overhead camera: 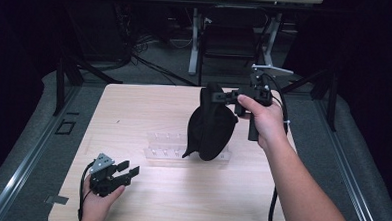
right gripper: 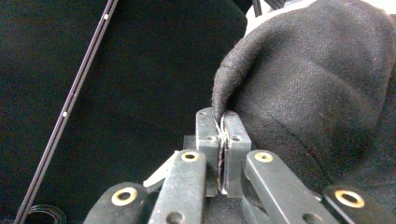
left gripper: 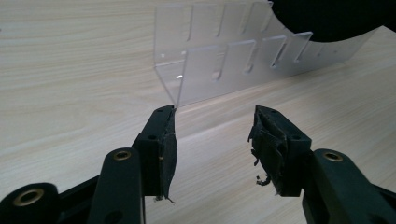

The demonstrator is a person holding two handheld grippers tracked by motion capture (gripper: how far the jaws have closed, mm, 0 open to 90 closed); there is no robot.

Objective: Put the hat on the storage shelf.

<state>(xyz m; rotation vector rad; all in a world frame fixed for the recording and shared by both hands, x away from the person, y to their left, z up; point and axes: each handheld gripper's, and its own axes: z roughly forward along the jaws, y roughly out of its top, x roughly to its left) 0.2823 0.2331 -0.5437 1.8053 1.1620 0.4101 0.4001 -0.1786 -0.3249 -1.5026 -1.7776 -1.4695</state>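
Observation:
A black cap (overhead camera: 211, 126) hangs above the middle of the wooden table, its lower edge down by a clear acrylic rack (overhead camera: 165, 144). My right gripper (overhead camera: 217, 97) is shut on the cap's upper edge. In the right gripper view, the jaws (right gripper: 219, 116) pinch a fold of the black fabric (right gripper: 317, 93). My left gripper (overhead camera: 129, 168) rests low at the table's front left, open with nothing between its jaws. In the left gripper view, its jaws (left gripper: 215, 126) point at the rack's near corner (left gripper: 224, 65), with the cap (left gripper: 327, 18) dark at the top right.
The light wooden table (overhead camera: 134, 103) has bare surface left of and in front of the rack. Dark floor with cables, stands and a white-legged desk (overhead camera: 194, 40) lies beyond the far edge. A cable trails from my right forearm (overhead camera: 272, 204).

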